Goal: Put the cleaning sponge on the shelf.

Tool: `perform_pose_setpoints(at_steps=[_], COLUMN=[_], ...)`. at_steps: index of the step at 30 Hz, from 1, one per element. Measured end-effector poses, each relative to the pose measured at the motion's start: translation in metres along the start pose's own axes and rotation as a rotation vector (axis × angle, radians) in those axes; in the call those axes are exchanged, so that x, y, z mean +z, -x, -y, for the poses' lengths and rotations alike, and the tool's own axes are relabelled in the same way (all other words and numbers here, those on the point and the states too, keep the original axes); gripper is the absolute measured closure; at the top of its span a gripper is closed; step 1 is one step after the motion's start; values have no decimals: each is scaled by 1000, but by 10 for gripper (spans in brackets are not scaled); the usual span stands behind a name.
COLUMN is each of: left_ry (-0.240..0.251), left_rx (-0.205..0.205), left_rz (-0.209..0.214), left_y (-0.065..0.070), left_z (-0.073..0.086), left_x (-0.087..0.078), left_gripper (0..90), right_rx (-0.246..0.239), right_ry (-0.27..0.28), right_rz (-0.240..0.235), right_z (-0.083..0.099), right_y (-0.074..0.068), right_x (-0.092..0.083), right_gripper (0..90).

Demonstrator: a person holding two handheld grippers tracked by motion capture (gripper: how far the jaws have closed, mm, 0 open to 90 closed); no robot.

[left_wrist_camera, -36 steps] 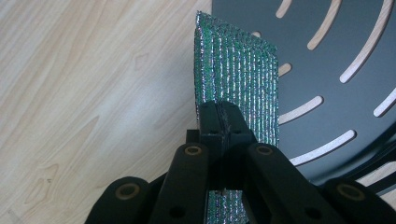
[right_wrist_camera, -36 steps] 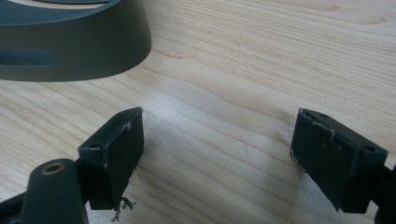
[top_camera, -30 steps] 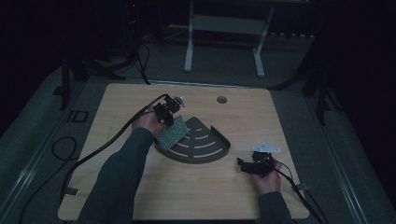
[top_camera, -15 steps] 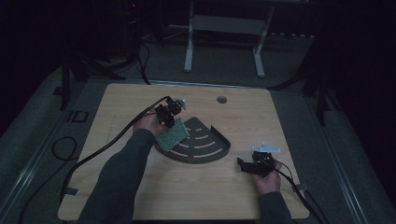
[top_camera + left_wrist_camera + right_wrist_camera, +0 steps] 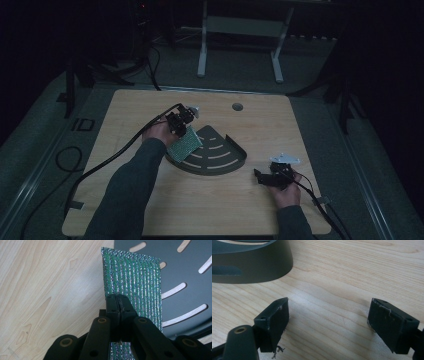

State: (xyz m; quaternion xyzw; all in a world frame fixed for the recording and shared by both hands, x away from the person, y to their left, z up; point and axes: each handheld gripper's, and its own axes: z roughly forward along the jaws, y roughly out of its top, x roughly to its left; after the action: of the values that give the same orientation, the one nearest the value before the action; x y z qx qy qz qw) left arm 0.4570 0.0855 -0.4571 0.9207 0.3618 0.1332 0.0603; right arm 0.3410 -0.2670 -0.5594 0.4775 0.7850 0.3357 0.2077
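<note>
A green glittery scouring pad (image 5: 184, 143) (image 5: 132, 282) hangs from my left gripper (image 5: 179, 125) (image 5: 120, 302), which is shut on its near edge. The pad hangs over the left edge of a dark grey fan-shaped slotted tray (image 5: 220, 161) (image 5: 185, 267) in the middle of the table. My right gripper (image 5: 260, 176) (image 5: 328, 322) rests low at the table's right front, open, with bare wood between its fingers. The tray's curved wall (image 5: 249, 262) stands just beyond it to the left.
The wooden table (image 5: 125, 115) has a round hole (image 5: 237, 106) near its far edge. Cables trail from both grippers, the left one running off the table's left side. A white metal frame (image 5: 240, 30) stands on the floor behind the table.
My left gripper and the pad have barely shifted over the tray's left edge. The right gripper has stayed put.
</note>
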Motion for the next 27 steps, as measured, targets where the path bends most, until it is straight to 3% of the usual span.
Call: perform_pose_setpoints(at_steps=[11,15,19,23,25,27], left_ry=[2,26,75,157,227,271], left_rx=[-9,-25,-60,-82,-113,-124], left_rz=[-11,-6,9,46,84,84], left_y=[-3,-7,-12,-18,-23,-28], left_z=[2,5,12,20,27,36], left_x=[-2,-7,-16,-30,-37,-45], left_gripper=[882,829,735,647,624,589], right_rx=[0,0,0,0,0,0], right_ry=[0,-1,0,0,0,0], right_rz=[0,0,0,0,0,0], right_z=[0,0,0,0,0,0], right_y=[0,0,0,0,0,0], right_x=[0,0,0,0,0,0], right_gripper=[168,168,168,168,168,168])
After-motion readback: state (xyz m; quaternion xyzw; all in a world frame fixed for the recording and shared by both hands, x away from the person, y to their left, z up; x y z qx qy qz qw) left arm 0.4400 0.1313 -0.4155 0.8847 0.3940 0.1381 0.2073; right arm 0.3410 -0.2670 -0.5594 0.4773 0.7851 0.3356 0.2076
